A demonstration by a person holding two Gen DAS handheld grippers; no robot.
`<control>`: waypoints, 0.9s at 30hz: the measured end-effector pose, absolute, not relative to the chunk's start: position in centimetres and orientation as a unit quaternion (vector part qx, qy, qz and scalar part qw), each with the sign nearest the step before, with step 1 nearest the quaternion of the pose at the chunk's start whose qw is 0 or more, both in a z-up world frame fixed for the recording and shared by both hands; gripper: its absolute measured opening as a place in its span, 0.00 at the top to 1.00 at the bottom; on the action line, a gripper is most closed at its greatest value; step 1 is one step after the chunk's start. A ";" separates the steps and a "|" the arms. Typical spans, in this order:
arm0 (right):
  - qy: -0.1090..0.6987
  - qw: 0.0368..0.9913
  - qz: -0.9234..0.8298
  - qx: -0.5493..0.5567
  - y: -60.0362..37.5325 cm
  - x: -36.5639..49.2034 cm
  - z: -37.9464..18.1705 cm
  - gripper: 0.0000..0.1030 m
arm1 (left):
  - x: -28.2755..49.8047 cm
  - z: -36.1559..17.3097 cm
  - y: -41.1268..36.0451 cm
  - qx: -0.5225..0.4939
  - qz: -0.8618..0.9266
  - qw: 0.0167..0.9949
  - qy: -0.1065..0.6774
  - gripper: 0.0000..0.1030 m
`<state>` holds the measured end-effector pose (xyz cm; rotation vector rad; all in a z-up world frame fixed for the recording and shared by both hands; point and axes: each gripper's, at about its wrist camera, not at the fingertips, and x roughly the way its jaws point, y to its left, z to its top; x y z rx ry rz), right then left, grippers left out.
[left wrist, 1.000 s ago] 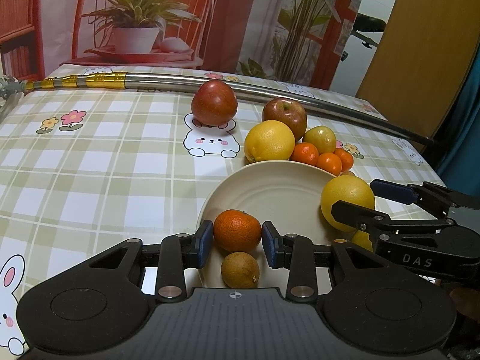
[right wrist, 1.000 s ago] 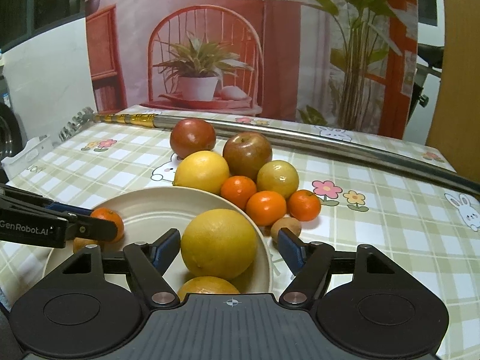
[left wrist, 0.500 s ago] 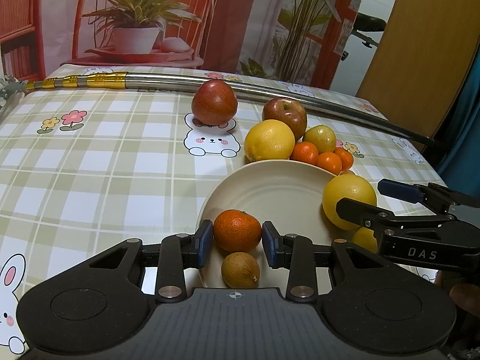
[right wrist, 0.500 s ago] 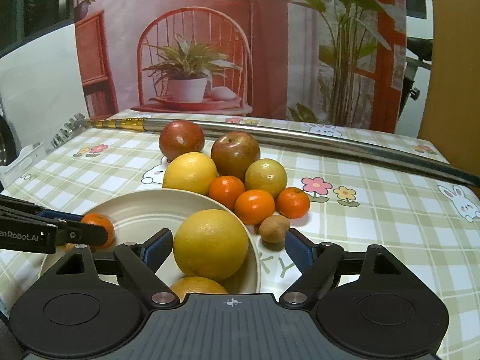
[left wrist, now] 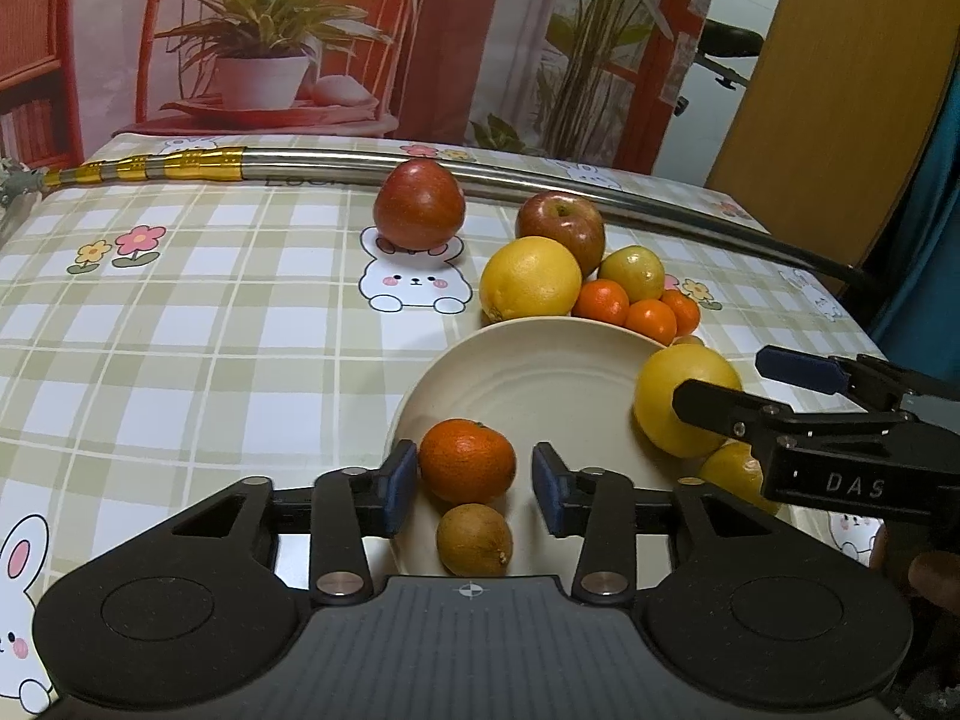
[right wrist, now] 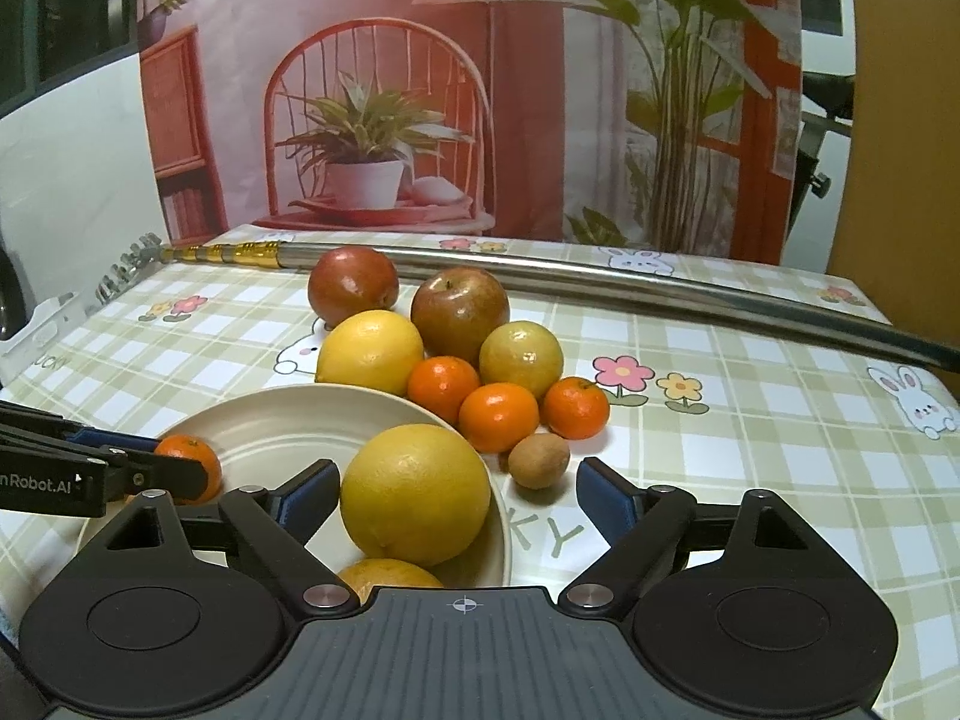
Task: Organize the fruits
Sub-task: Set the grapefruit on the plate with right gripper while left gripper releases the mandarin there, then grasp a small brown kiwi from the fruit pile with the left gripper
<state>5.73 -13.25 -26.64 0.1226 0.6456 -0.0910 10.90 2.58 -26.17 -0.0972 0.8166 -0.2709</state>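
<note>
A cream plate [left wrist: 528,378] [right wrist: 270,420] holds a mandarin [left wrist: 467,459] [right wrist: 191,461], a small brown fruit [left wrist: 474,539], a large yellow citrus [right wrist: 415,493] [left wrist: 684,399] and a second yellow fruit [right wrist: 387,575] at its near edge. My left gripper [left wrist: 474,483] is open, its jaws on either side of the mandarin with a small gap on the right. My right gripper [right wrist: 456,495] is wide open, apart from the large citrus. Behind the plate lie two apples [right wrist: 353,285] [right wrist: 459,312], a yellow citrus [right wrist: 371,351], a yellow-green fruit [right wrist: 521,359], three mandarins [right wrist: 498,417] and a brown fruit [right wrist: 539,459].
The table has a checked cloth [left wrist: 180,324] with rabbits and flowers. A long metal pole [right wrist: 630,288] lies across the far side. A printed backdrop hangs behind; a wooden door [left wrist: 840,60] stands at the right.
My left gripper's jaws have opened off the mandarin, which rests on the plate. My right gripper has opened wider and drawn back to the right from the large citrus.
</note>
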 end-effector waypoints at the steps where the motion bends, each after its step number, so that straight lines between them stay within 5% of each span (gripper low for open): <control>1: 0.316 0.946 -0.044 0.064 -13.3 5.7 -26.6 0.19 | 10.9 -26.1 2.6 -0.048 -0.132 0.908 0.394 0.51; 18: 0.263 0.953 -0.103 0.108 -19.6 5.1 -22.6 0.19 | 14.7 -21.0 -0.5 -0.054 -0.218 0.893 0.390 0.52; 27: 0.267 0.947 -0.150 0.097 -23.6 5.0 -22.2 0.20 | 18.6 -23.4 -8.2 -0.022 -0.292 0.853 0.431 0.75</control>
